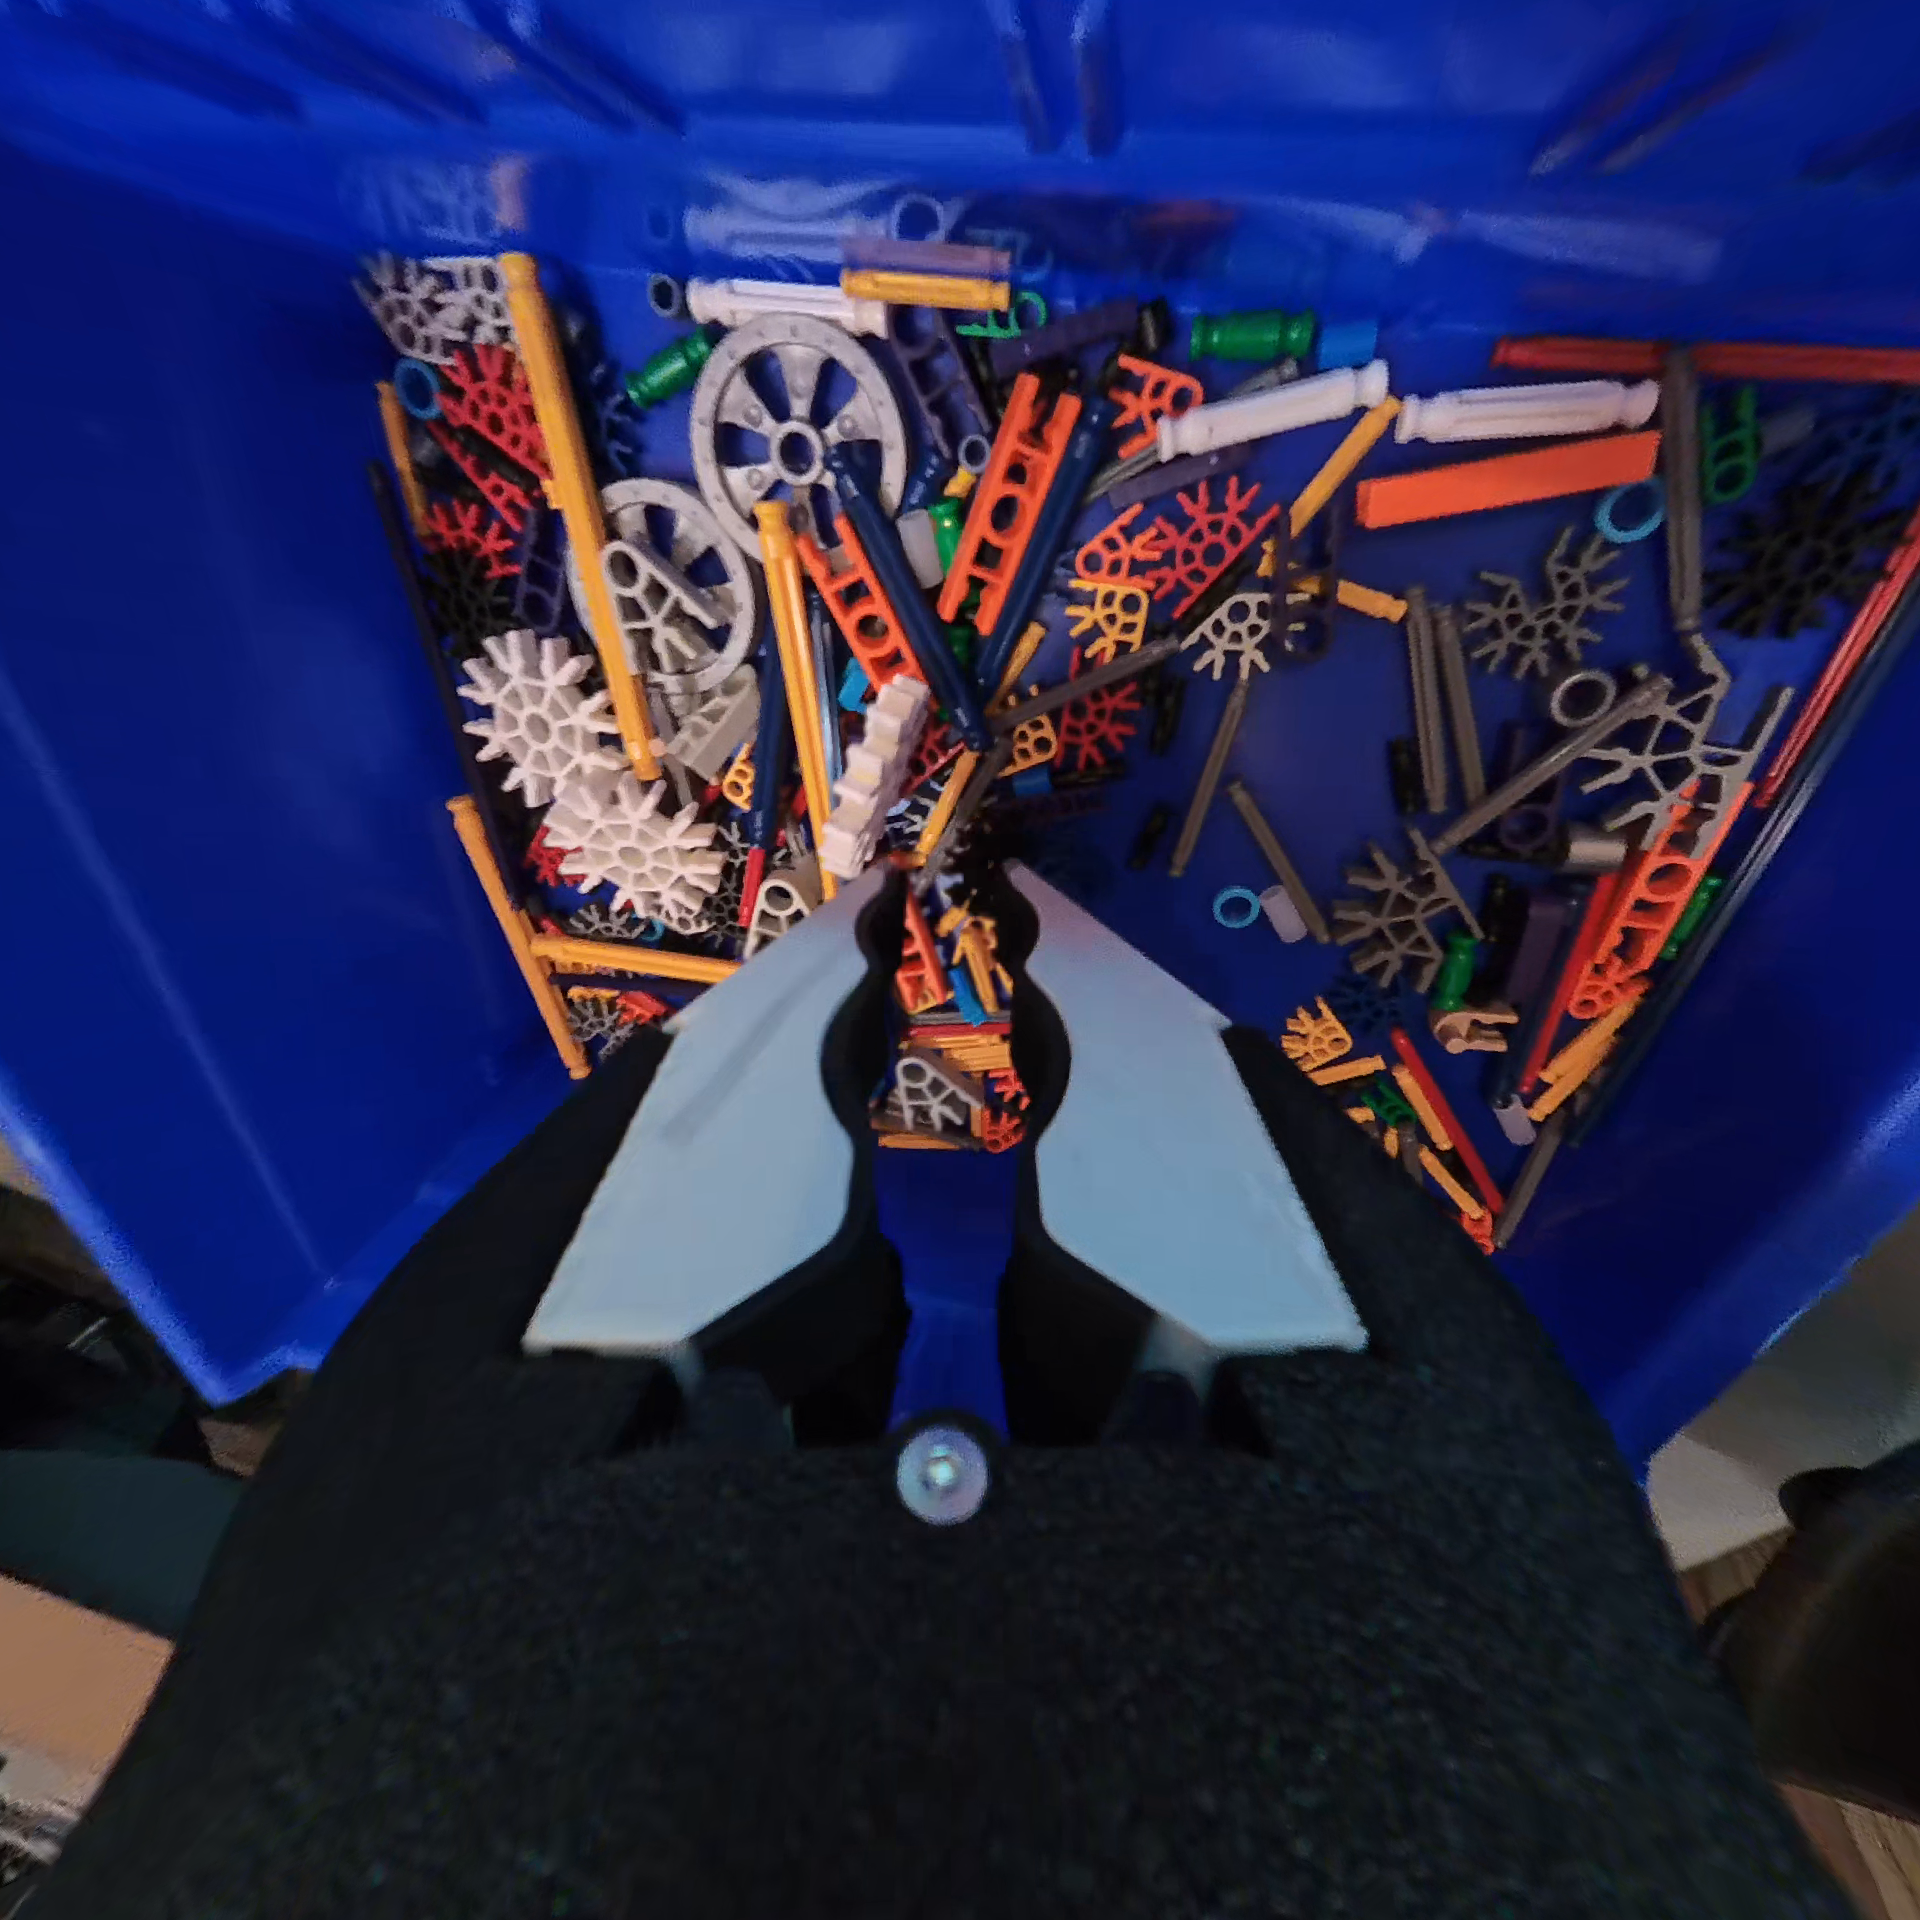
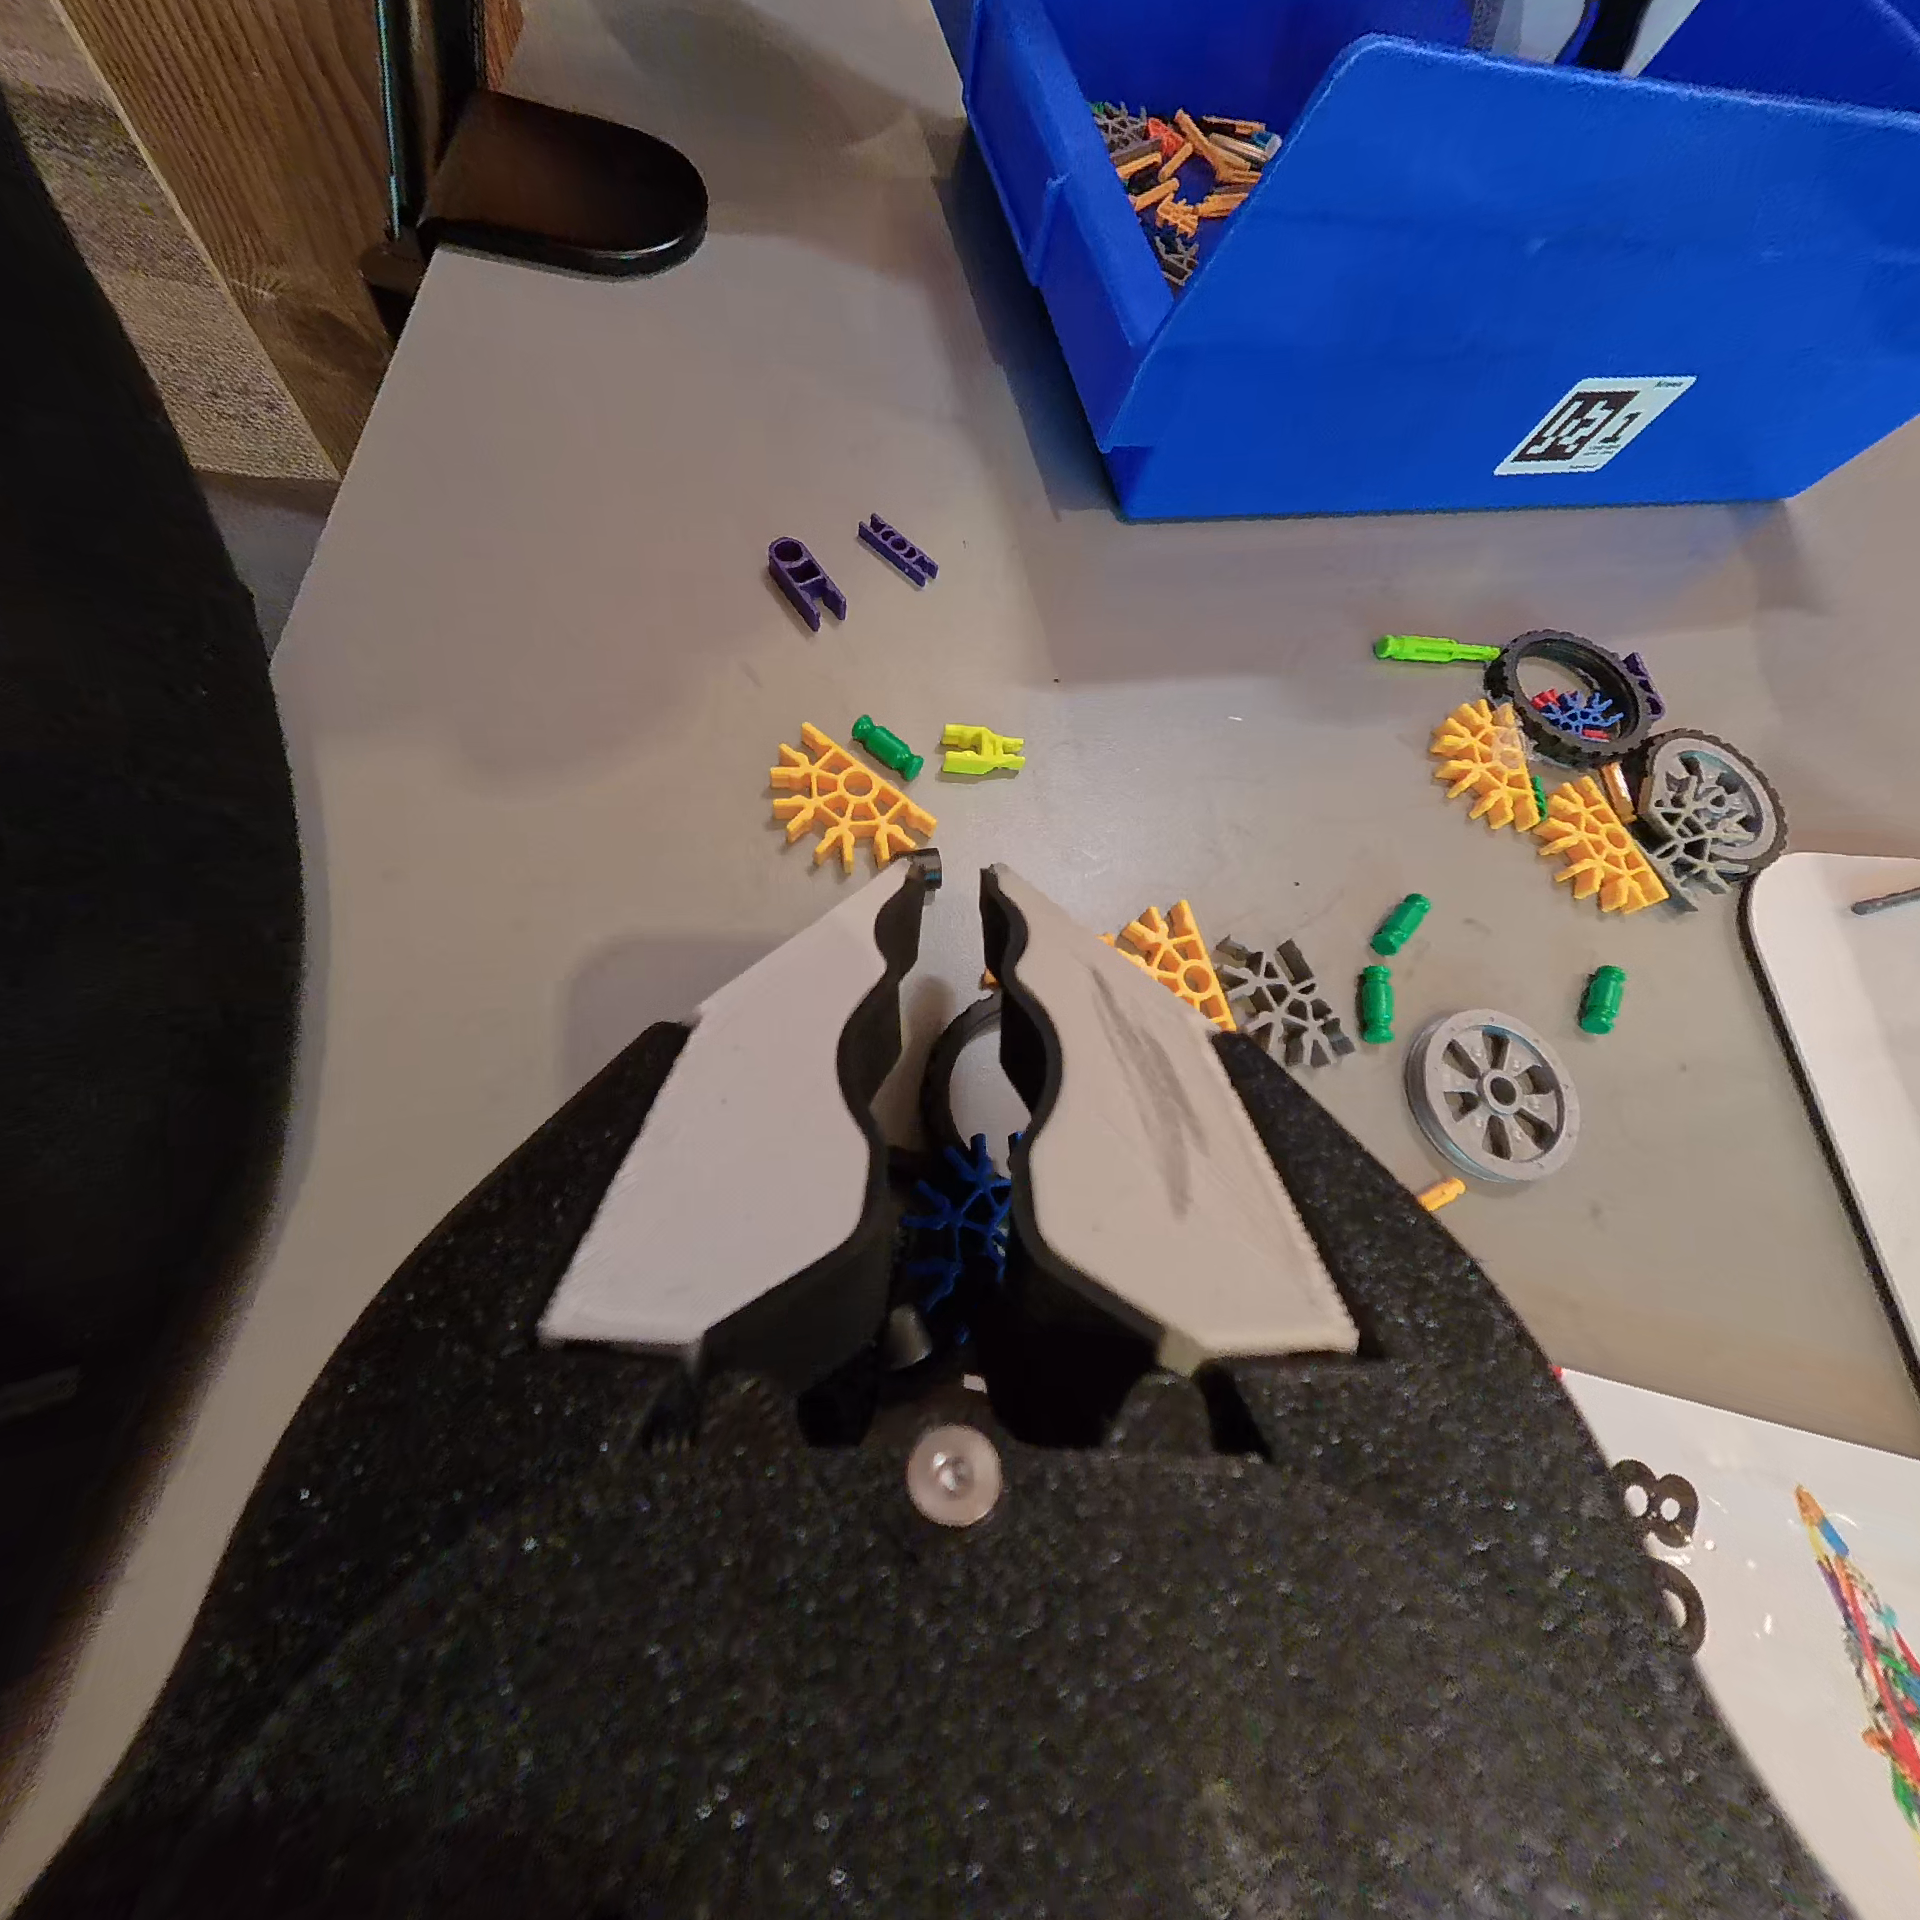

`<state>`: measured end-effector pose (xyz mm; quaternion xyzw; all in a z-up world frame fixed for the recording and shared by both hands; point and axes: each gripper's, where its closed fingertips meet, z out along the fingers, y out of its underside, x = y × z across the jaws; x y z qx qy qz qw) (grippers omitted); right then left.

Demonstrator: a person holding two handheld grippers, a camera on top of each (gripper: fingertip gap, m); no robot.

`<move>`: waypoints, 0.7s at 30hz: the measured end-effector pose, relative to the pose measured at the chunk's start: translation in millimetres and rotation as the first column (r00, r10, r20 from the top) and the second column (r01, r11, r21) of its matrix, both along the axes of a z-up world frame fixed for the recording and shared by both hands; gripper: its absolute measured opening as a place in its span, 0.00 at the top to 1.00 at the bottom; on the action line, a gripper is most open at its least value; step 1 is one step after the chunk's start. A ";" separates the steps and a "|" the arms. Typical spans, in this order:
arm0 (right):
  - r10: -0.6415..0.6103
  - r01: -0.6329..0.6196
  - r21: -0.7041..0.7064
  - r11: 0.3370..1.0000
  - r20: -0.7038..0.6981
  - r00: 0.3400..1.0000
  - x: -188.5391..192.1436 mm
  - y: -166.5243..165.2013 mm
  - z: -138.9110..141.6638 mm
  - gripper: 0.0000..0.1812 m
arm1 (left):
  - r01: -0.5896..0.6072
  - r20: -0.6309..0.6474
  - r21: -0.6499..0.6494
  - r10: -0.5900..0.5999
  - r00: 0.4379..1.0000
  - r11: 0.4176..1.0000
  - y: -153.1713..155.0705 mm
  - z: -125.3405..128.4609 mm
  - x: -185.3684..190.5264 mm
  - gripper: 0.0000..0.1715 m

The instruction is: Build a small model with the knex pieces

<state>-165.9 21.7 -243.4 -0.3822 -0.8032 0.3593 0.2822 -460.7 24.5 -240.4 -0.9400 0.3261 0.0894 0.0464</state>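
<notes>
My left gripper (image 1: pixel 948 881) reaches down into a blue bin (image 1: pixel 208 831) full of plastic construction pieces. Its jaws stand a little apart over the pile, with nothing gripped; small orange and yellow rods (image 1: pixel 951 977) show through the gap. A white gear strip (image 1: pixel 873 774) lies just left of the tips. My right gripper (image 2: pixel 956 871) hovers over a grey table (image 2: pixel 582 582), jaws narrowly apart and empty. A black tyre ring (image 2: pixel 961 1049) and a blue snowflake connector (image 2: pixel 956 1216) lie under it, seen between the fingers. A yellow fan connector (image 2: pixel 847 800) lies just beyond the left fingertip.
The blue bin (image 2: pixel 1455 312) stands at the table's back right. Loose pieces lie around: purple clips (image 2: pixel 805 582), green rods (image 2: pixel 1377 1003), a grey wheel (image 2: pixel 1493 1094), a cluster of yellow connectors and tyres (image 2: pixel 1600 769). A white board (image 2: pixel 1849 1018) lies at right and a dark chair at left.
</notes>
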 end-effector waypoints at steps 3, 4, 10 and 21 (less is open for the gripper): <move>-0.001 0.001 0.000 1.000 0.001 1.000 -0.1 0.3 -0.4 0.95 | -0.020 0.007 0.009 0.020 1.000 1.000 -5.9 9.8 -1.4 0.90; -0.001 0.001 0.001 1.000 0.002 1.000 -0.1 0.3 -0.5 0.95 | -0.023 0.003 0.004 0.023 1.000 1.000 -9.5 12.1 -2.5 0.89; 0.002 -0.002 0.002 1.000 0.002 1.000 -0.1 -0.7 -0.6 0.95 | -0.039 -0.022 -0.053 0.038 0.999 0.998 -35.4 16.8 -6.1 0.89; 0.003 -0.003 0.000 1.000 0.002 1.000 -0.1 -1.1 -0.8 0.95 | 0.006 0.028 -0.126 -0.003 1.000 0.992 -56.6 8.2 17.3 0.88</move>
